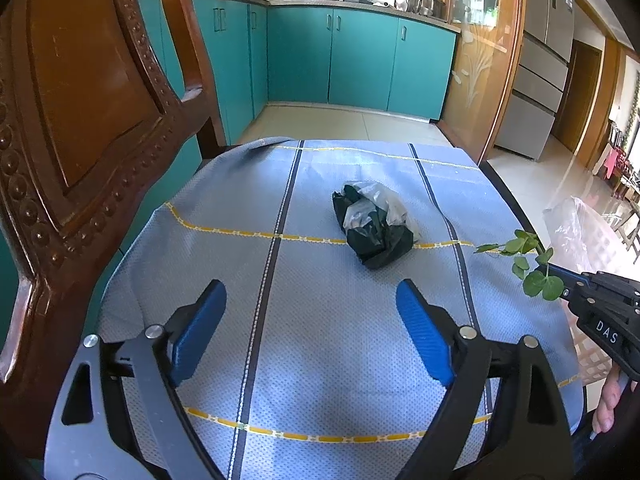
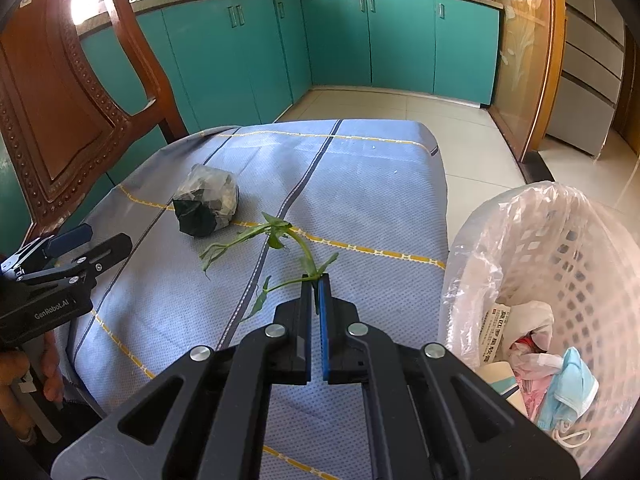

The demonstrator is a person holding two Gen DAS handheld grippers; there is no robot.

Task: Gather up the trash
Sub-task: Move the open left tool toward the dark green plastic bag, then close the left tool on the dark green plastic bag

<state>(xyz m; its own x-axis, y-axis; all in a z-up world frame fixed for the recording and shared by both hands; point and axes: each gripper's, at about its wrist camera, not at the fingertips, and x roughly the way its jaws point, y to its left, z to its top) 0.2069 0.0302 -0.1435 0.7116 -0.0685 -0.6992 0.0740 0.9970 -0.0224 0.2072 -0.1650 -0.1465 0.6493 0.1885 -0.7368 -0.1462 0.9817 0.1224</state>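
Observation:
A crumpled ball of black and clear plastic bag (image 1: 374, 224) (image 2: 206, 204) lies on the blue checked tablecloth (image 1: 320, 340) (image 2: 360, 184). My left gripper (image 1: 310, 304) (image 2: 90, 242) stands open a little short of the ball, nothing between its fingers. My right gripper (image 2: 317, 280) (image 1: 560, 280) is shut on a green leafy sprig (image 2: 272, 236) (image 1: 528, 264), held by its stem above the cloth at the table's right side. To its right stands a white lattice trash basket (image 2: 592, 264) (image 1: 580, 232) lined with clear plastic.
A carved wooden chair back (image 1: 80, 120) (image 2: 56, 120) rises at the table's left edge. The basket holds a blue face mask (image 2: 572, 388), paper and wrappers. Teal kitchen cabinets (image 1: 340, 56) and tiled floor lie beyond the table. A hand (image 1: 608, 404) grips the right tool's handle.

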